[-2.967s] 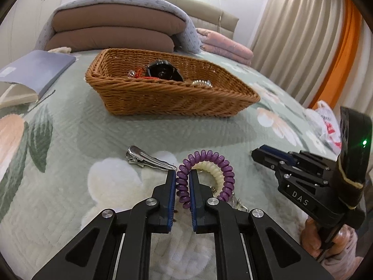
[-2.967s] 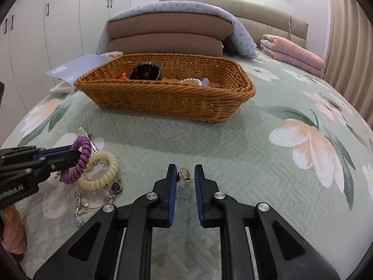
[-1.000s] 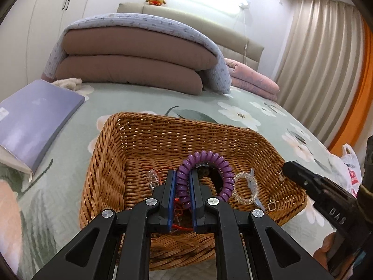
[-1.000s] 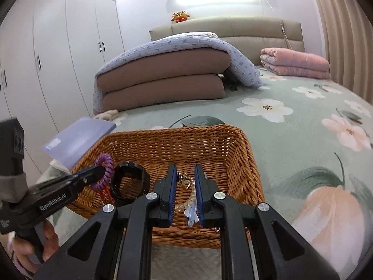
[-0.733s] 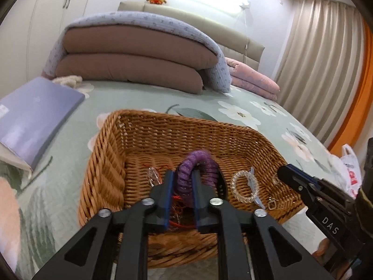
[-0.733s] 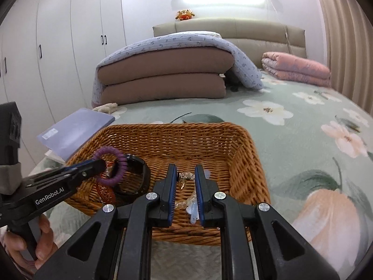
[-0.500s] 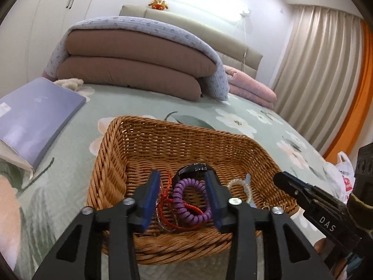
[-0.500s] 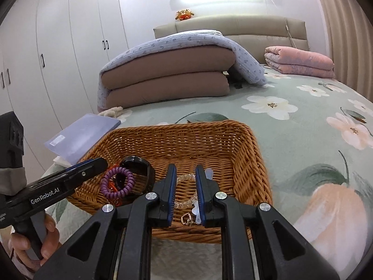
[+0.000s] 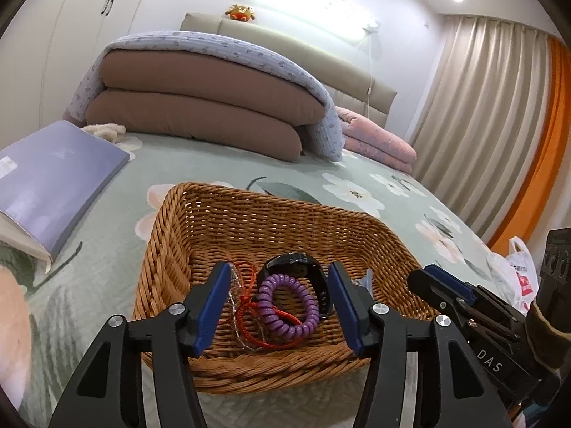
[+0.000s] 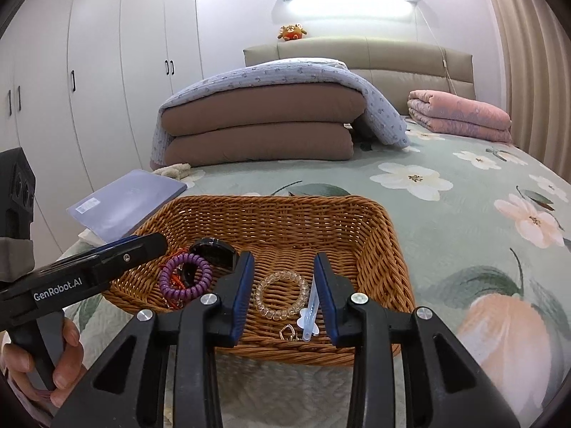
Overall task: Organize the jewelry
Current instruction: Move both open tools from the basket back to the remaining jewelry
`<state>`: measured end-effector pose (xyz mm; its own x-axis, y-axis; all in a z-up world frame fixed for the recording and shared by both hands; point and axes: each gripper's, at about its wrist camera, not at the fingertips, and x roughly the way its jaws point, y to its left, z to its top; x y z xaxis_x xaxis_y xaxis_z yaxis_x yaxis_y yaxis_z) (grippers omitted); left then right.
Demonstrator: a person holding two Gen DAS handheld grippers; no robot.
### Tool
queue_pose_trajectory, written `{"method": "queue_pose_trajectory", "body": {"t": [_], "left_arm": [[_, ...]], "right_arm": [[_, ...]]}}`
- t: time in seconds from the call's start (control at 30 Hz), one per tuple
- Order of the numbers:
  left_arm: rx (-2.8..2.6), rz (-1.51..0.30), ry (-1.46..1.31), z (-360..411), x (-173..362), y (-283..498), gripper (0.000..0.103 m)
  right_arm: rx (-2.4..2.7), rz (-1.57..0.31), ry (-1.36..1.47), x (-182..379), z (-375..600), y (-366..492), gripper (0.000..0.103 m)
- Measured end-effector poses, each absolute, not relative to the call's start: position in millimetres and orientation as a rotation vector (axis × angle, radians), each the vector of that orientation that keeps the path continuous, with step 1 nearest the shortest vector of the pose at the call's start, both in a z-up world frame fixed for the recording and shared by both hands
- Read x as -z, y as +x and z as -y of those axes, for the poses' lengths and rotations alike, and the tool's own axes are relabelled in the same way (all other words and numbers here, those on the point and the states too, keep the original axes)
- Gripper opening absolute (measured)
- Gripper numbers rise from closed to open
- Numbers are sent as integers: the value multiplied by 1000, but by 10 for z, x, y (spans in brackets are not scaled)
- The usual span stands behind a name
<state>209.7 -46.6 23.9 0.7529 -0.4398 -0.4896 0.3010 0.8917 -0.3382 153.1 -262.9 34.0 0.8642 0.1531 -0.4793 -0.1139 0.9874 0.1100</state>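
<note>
A brown wicker basket sits on the green floral bedspread. In it lie a purple spiral hair tie, a black watch, a red cord, a clear bead bracelet, a clear blue clip and a small gold earring. My left gripper is open and empty above the basket's near left part. My right gripper is open and empty above the near right part.
A lavender book lies left of the basket. Folded brown and blue quilts and a pink blanket are stacked at the bed's head. A white plastic bag sits far right. Wardrobes stand at the left.
Both grippers have opened over the basket. The purple hair tie dropped from the left gripper and the gold earring from the right; both now lie in the basket.
</note>
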Motion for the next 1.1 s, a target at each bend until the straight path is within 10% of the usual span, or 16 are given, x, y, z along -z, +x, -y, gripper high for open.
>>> {"method": "queue_pose_trajectory", "body": {"t": [1.1], "left_arm": [[510,-820,-186,375,160,952,61]], "right_arm": [[-171,-565,97,-79,2502,108,37]]}}
